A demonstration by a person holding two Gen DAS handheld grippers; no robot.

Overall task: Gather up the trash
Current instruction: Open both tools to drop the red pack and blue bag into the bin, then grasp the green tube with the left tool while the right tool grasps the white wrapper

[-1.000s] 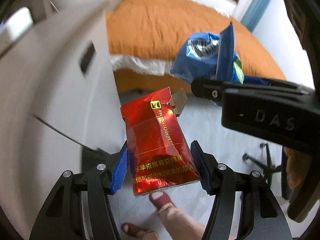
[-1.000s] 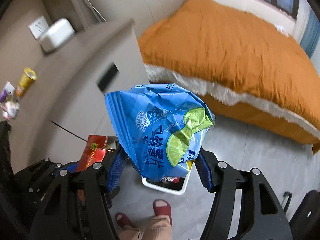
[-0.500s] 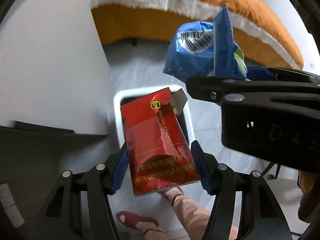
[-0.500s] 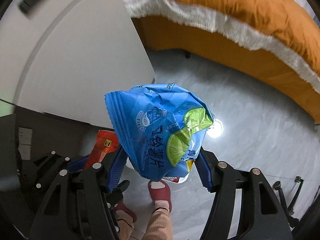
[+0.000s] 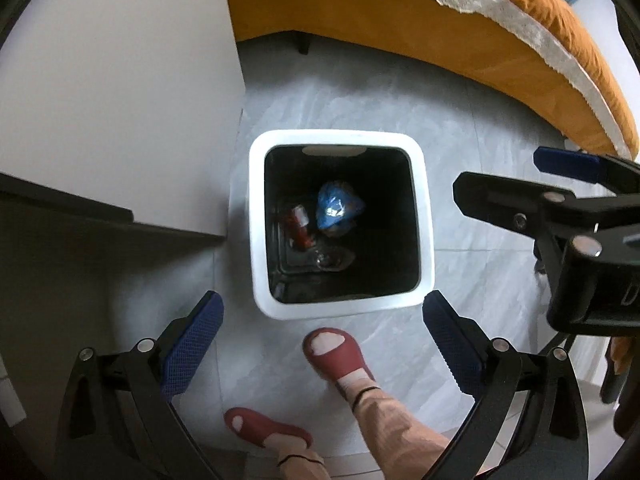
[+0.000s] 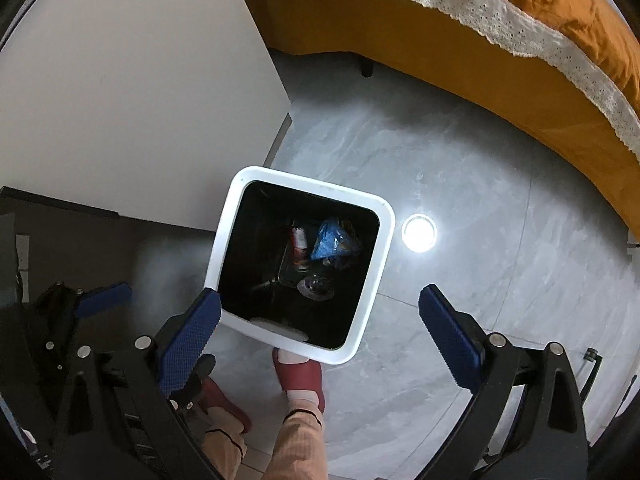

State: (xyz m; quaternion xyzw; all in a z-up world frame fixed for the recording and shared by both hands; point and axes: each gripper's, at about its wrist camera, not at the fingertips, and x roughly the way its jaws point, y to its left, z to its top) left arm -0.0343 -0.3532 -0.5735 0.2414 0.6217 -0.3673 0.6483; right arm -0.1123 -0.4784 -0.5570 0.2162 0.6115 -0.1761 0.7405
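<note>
left gripper (image 5: 320, 338) jaws opening, spread wide, nothing between | right gripper (image 6: 318, 334) likewise opening, empty | both over white bin (image 5: 256, 216) | blue chip bag (image 5: 338, 208), red packet (image 5: 298, 226) lying at bottom | best lifted straight up, clear of rim

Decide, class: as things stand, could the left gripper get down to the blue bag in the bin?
Probably yes. The left gripper hangs above the bin, jaws opening with nothing between them. The bin's mouth is uncovered, and the blue bag lies in plain sight beside a red pack, though deep down.
</note>
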